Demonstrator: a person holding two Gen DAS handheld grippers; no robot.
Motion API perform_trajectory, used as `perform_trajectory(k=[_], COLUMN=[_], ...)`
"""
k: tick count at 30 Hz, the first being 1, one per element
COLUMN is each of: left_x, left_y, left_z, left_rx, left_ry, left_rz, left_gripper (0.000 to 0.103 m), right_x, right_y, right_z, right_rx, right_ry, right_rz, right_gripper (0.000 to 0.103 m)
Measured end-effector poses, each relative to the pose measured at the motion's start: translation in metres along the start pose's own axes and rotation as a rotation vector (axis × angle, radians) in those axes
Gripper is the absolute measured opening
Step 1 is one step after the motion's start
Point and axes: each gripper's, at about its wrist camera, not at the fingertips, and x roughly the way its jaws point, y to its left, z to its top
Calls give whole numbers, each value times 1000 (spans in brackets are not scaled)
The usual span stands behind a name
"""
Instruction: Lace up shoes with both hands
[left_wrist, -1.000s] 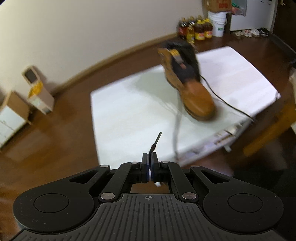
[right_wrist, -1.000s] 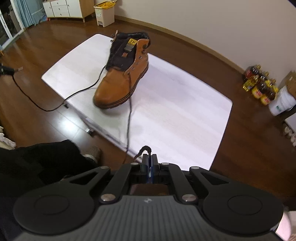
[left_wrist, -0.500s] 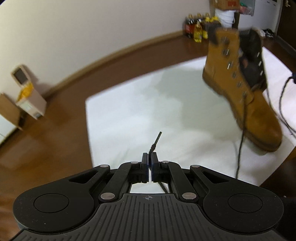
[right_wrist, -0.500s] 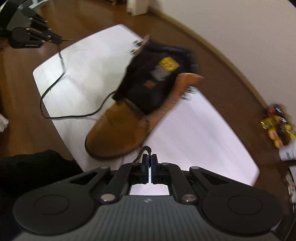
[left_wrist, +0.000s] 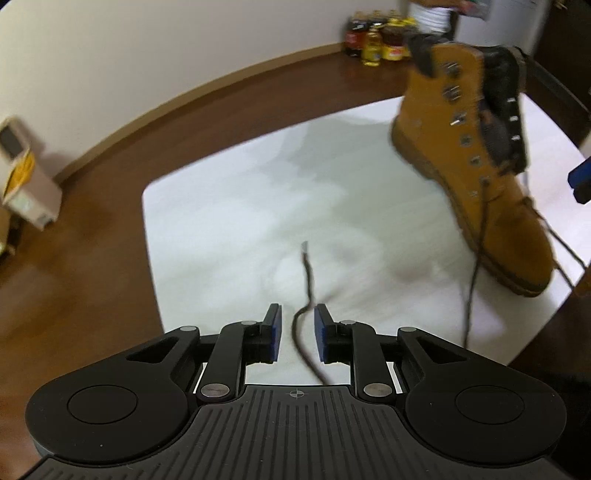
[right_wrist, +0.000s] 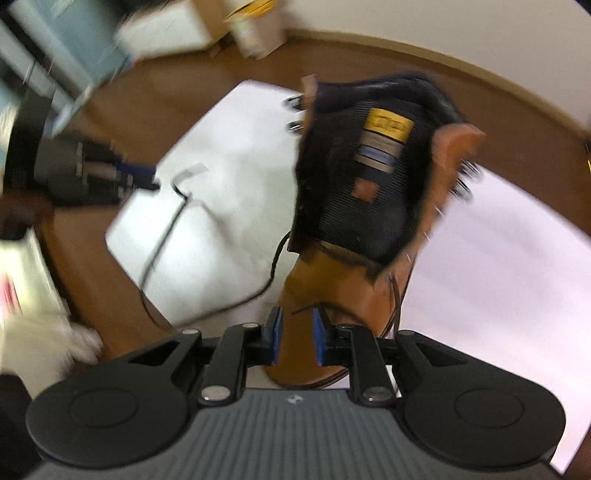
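A tan lace-up boot (left_wrist: 480, 166) stands on the white table (left_wrist: 221, 221), to the right of my left gripper (left_wrist: 297, 310). Its jaws are opening, and the dark lace end (left_wrist: 307, 273) lies loose between the blue pads without touching them. In the right wrist view the boot (right_wrist: 369, 192) fills the middle, its black tongue facing me. My right gripper (right_wrist: 296, 314) hovers just over the toe, jaws opening, with a thin lace end (right_wrist: 306, 308) across the gap and not pressed. The left gripper (right_wrist: 140, 177) shows blurred at the left, a lace (right_wrist: 166, 229) trailing from it.
Oil bottles (left_wrist: 376, 48) and a white bucket (left_wrist: 432, 14) stand on the wood floor beyond the table. A small box (left_wrist: 26, 177) sits by the wall at left. In the right wrist view a cardboard box (right_wrist: 255, 29) and pale furniture (right_wrist: 166, 26) stand at the back.
Both grippers went from shut on the lace ends to parted jaws, letting the ends go. Both have sunk closer to the table and boot.
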Motion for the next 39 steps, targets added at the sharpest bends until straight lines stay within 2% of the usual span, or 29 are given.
perform_trajectory(k=[1,3,6,10,13,16,17,20,25,29,31,34,36,38,39], left_x=[-1,-8,-8,7,22,35,38,45,40,20,9,-5,-8,-13,-17], left_y=[-4,-30,-75,-118,-144,-157,-159,-161,-160,-162,-161,-161,-160,-158,-157], left_z=[3,17,33,45,52,57,58,60,60,57,57,58,58,57,57], left_rx=[2,2,-9,-8,23,52,60,79,111,159,181,227,251,277,294], left_ry=[-5,-31,-48,-41,-19,-9,-4,13,6,0,2,-6,-19,-40,-57], left_rz=[-17,-111,-214,-282,-280,-233,-219,-212,-199,-167,-156,-142,-139,-150,-165], left_gripper=[21,21,21,21,21,21,19,4,2,2,2,2,2,2,2], right_x=[-4,-15,-18,-23,-23,-21,-21,-18,-12,0,16,38,53,59,63], right_y=[-5,-20,-38,-59,-67,-76,-78,-82,-91,-106,-120,-133,-129,-119,-110], right_z=[-6,-23,-38,-51,-61,-71,-74,-78,-87,-100,-115,-135,-140,-137,-133], right_rx=[46,174,285,384,435,480,487,512,586,787,990,1203,1271,1287,1301], right_ry=[-16,-74,-108,-114,-136,-151,-152,-156,-186,-268,-322,-351,-350,-348,-346], right_rz=[5,-7,11,52,45,44,44,43,87,227,352,458,526,580,621], right_gripper=[20,20,20,20,20,20,20,20,20,20,20,20,20,22,25])
